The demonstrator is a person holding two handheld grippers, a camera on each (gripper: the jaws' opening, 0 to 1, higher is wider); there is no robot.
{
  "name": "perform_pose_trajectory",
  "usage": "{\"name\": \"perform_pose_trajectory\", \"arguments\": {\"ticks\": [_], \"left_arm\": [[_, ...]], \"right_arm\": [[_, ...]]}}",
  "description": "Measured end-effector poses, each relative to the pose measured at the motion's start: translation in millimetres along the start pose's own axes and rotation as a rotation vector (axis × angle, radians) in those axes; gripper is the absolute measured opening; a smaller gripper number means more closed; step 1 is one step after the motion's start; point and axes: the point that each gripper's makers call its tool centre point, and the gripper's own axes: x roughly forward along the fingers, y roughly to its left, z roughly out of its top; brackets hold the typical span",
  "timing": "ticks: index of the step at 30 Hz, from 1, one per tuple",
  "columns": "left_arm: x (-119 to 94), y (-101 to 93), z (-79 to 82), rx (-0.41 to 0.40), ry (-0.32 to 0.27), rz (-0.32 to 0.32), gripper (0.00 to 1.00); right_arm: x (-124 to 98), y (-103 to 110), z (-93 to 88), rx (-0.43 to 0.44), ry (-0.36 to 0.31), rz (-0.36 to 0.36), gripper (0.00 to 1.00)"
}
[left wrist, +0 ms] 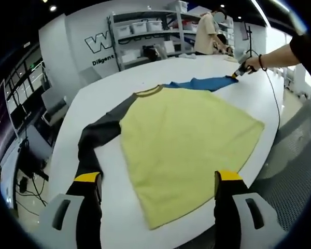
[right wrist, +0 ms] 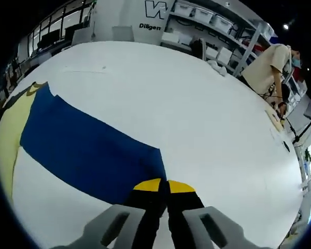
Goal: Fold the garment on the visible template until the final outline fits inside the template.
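Garment [left wrist: 186, 140] lies flat on the white table [left wrist: 119, 228], twelve o'clock of my wide left gripper [left wrist: 158, 188]. My right gripper [right wrist: 163, 185] pinches its blue sleeve [right wrist: 88, 150] cuff.

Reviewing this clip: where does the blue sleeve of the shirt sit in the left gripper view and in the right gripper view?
Left gripper view: the blue sleeve lies upper centre-right, beyond the yellow shirt body, its far end pinched by the right gripper.
Right gripper view: the blue sleeve runs from centre-left down to the right gripper, whose jaws are shut on its end.
Shared landmark: the shelving with white bins.
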Motion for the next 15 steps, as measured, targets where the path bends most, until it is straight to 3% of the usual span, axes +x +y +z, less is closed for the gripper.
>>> {"name": "perform_pose_trajectory", "arguments": {"ticks": [7, 15], "left_arm": [[0.8, 1.6, -2.7, 0.006, 0.013, 0.008, 0.88], [1.3, 1.4, -4.2, 0.019, 0.021, 0.009, 0.88]], "right_arm": [[-3.5, -0.8, -3.1, 0.005, -0.01, -0.023, 0.0], [-8.3, -13.2, 3.6, 0.144, -0.082, -0.017, 0.03]]}}
